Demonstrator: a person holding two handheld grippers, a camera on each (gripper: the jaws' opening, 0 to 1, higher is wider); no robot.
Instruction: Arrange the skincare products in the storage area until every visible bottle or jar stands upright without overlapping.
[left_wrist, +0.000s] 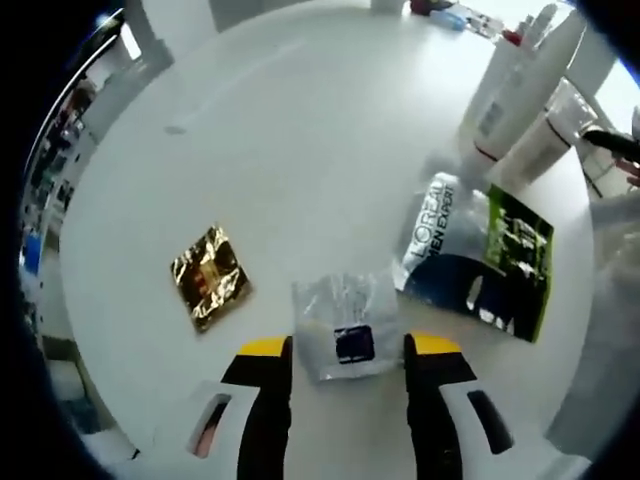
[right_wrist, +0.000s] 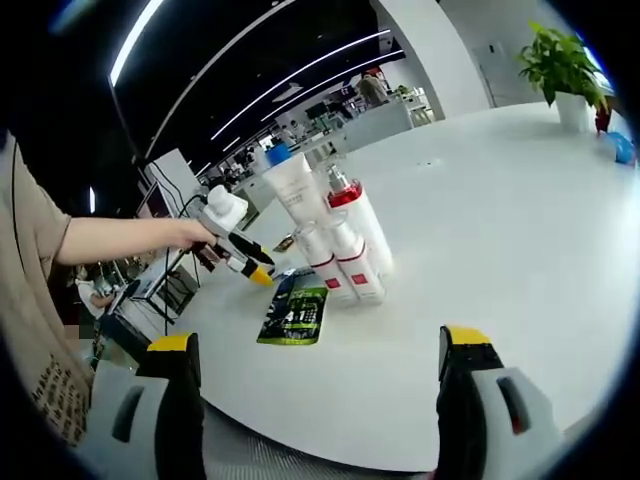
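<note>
Four upright bottles (right_wrist: 335, 245), flat sachet (left_wrist: 345, 327) between spread left gripper (left_wrist: 348, 352) jaws, right gripper (right_wrist: 318, 350) wide open, empty.

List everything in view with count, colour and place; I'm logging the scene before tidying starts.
Gold sachet: 1, gold, flat on table, apart from the left gripper's jaws.
Silver sachet: 1, silver, flat between the open jaws.
Dark pouch: 1, black, white and green, flat beside the bottles.
Bottles and tubes: about five, white with red, upright cluster.
Table: 1, white.
Potted plant: 1, green, far edge.
Left gripper: black, yellow tips.
Right gripper: same colours.
</note>
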